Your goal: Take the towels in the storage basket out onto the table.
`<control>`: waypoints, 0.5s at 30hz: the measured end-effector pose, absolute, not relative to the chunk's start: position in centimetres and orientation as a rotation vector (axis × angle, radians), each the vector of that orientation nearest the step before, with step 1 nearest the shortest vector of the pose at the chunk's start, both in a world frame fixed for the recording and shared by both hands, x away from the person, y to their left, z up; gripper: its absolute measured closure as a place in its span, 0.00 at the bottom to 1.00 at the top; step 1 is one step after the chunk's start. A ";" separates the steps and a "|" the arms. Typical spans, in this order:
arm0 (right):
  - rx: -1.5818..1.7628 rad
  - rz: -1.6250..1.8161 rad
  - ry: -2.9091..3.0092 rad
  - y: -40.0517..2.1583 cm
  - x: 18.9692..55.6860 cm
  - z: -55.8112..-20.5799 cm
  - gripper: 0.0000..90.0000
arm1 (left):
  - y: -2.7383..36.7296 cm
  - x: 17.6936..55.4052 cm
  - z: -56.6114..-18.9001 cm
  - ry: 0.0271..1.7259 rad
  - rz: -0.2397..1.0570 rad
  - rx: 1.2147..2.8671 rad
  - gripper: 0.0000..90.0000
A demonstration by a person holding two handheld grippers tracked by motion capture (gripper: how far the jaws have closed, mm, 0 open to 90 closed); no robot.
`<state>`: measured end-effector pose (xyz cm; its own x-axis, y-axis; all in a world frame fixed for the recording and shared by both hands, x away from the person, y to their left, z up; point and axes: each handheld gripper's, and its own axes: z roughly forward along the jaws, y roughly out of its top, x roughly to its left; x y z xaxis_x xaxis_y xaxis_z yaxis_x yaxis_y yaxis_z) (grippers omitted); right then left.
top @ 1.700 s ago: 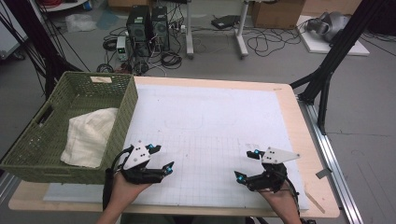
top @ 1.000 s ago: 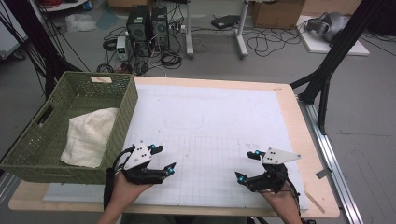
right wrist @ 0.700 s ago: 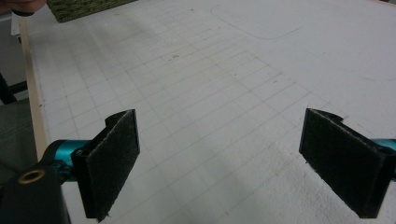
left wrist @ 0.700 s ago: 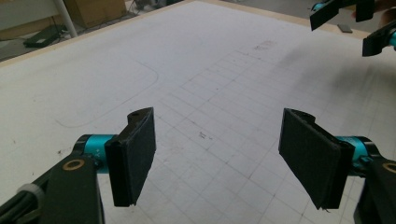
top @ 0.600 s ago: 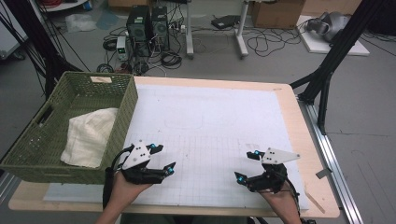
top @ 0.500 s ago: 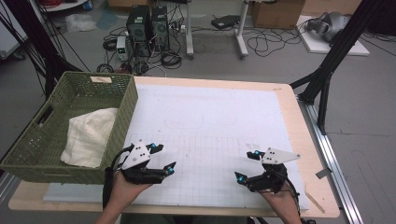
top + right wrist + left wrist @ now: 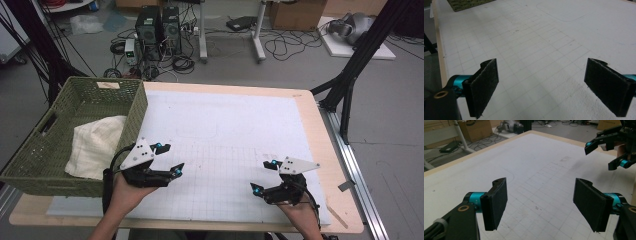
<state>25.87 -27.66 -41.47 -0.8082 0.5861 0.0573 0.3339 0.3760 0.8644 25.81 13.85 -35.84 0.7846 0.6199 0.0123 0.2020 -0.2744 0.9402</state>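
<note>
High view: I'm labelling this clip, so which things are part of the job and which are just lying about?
Part of the job:
left gripper, open
right gripper, open
cream towel in the green basket
white gridded mat

Lying about:
computer towers on the floor
cardboard box
floor cables

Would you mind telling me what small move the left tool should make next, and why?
Probably swing the left tool left, over the near wall of the green basket, toward the white cloth. Both it and the right tool hang open and empty above the white mat, and the cloth lies closest to the left one.
</note>
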 end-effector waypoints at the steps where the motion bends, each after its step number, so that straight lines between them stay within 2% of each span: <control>1: 0.816 1.403 2.381 -27.7 25.9 -41.5 0.13 | 13.9 25.9 -35.6 0.631 0.458 1.847 0.31; 15: 0.817 1.409 2.381 -27.7 25.9 -41.5 0.13 | 15.1 26.6 -33.6 0.651 0.470 1.841 0.32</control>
